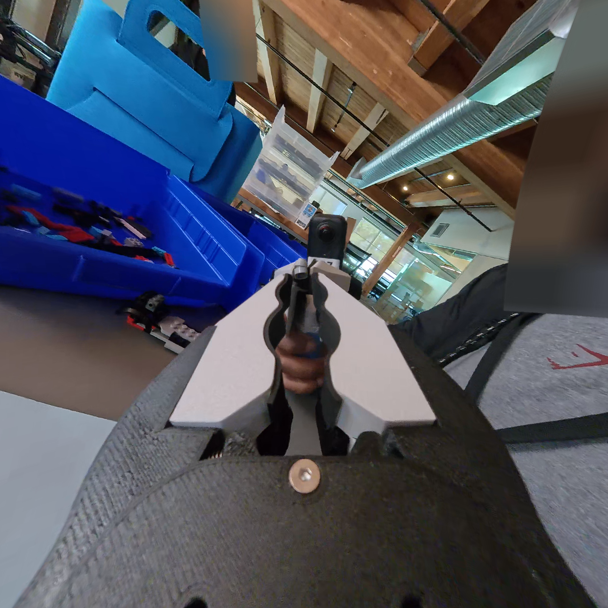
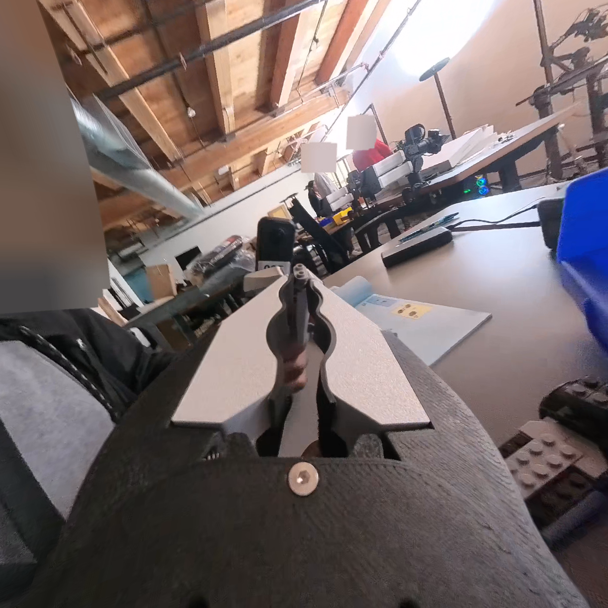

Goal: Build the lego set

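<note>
Facing each other above the grey table (image 2: 487, 289), both hand-held grippers pinch one slim grey lego piece between them. The left gripper (image 1: 301, 279) closes its jaws on the piece (image 1: 300, 265) at the fingertips, and the right gripper (image 2: 300, 279) clamps the same piece (image 2: 300, 271) from the opposite side. Only the left wrist view shows the big blue plastic bin (image 1: 204, 230) of loose lego parts (image 1: 88, 227) and the half-built model (image 1: 158, 316) beside it. Only the right wrist view shows the pale blue instruction booklet (image 2: 427, 322) and the studded grey and black lego plates (image 2: 552, 454).
</note>
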